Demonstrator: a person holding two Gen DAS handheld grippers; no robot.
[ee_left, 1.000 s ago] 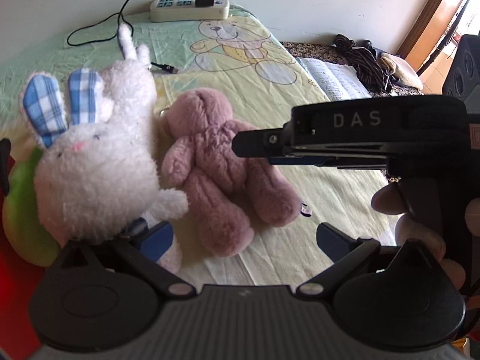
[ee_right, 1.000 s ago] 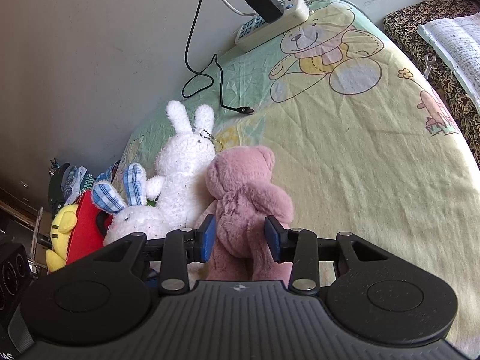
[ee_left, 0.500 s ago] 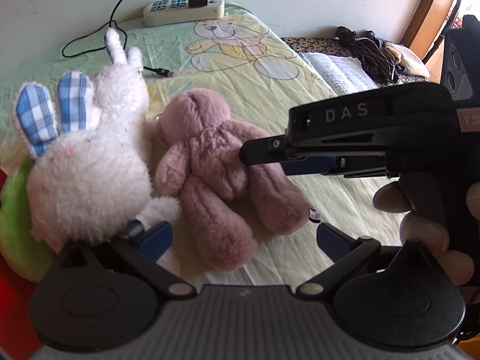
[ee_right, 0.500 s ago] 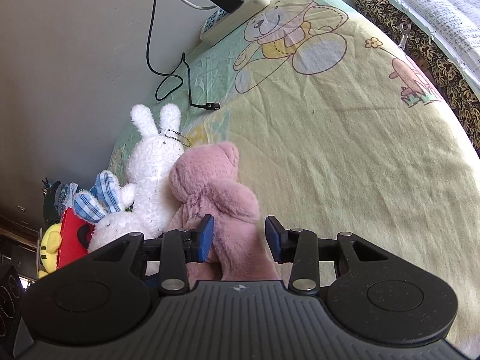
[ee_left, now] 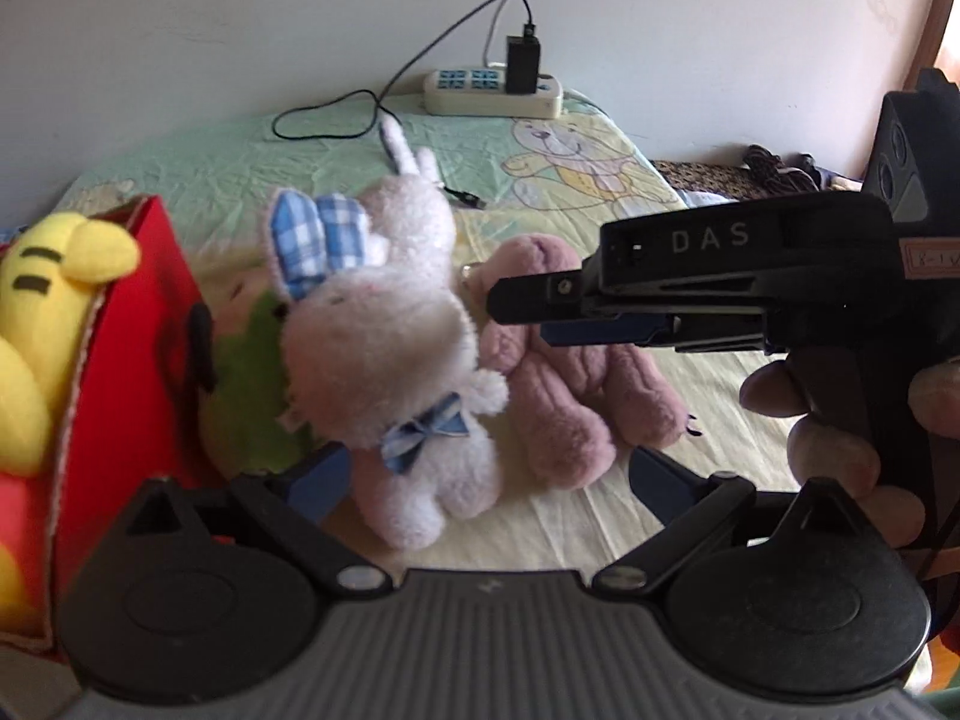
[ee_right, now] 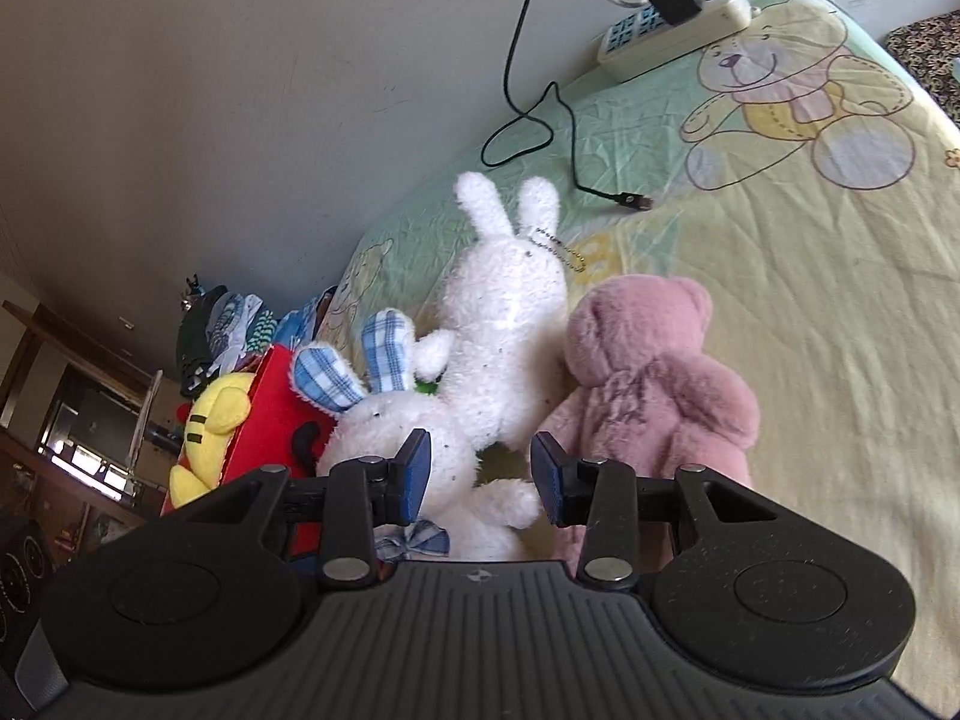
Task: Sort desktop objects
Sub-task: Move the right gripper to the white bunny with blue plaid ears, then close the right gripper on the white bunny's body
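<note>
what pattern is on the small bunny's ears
Blue and white check on the small bunny's ears, clearest in the right wrist view.

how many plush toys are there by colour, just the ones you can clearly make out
white: 2, the plaid-eared bunny and the long-eared rabbit
pink: 1, the bear
yellow: 1, the plush by the red box
green: 1, partly hidden toy
total: 5

Cream power strip (ee_left: 492, 93) at far edge of the bedsheet (ee_right: 810, 276), against the wall (ee_left: 240, 30). Black charger (ee_left: 522, 65) plugged into it; its black cable (ee_right: 540, 120) loops over the sheet, plug end lying free. Sheet is pale green-yellow, teddy-bear print (ee_right: 798, 102).
</note>
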